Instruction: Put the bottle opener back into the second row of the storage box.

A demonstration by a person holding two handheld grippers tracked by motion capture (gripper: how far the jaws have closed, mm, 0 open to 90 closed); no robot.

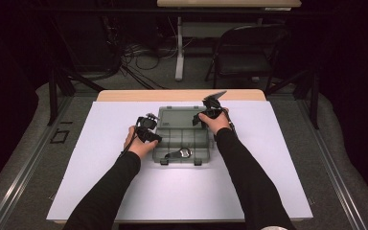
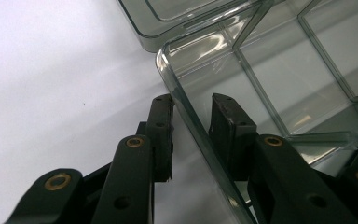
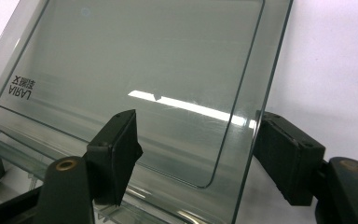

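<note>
A smoky clear compartment box (image 1: 184,139) lies on the white sheet, its lid (image 1: 178,115) swung open toward the far side. In a front compartment sits a small dark and shiny item (image 1: 178,154). My left gripper (image 1: 153,129) is at the box's left side. In the left gripper view, my left gripper (image 2: 193,100) has its jaws either side of the box wall (image 2: 186,100), with a gap at one pad. My right gripper (image 1: 206,115) is at the lid's right corner. In the right gripper view, my right gripper (image 3: 196,121) stands wide open across the lid's edge (image 3: 256,93), and the lid bears dark lettering (image 3: 22,86).
The white sheet (image 1: 124,191) covers most of the wooden table (image 1: 124,95). Beyond the table stand a dark folding chair (image 1: 249,48) and a second table's leg (image 1: 178,52), with cables (image 1: 139,55) on the floor.
</note>
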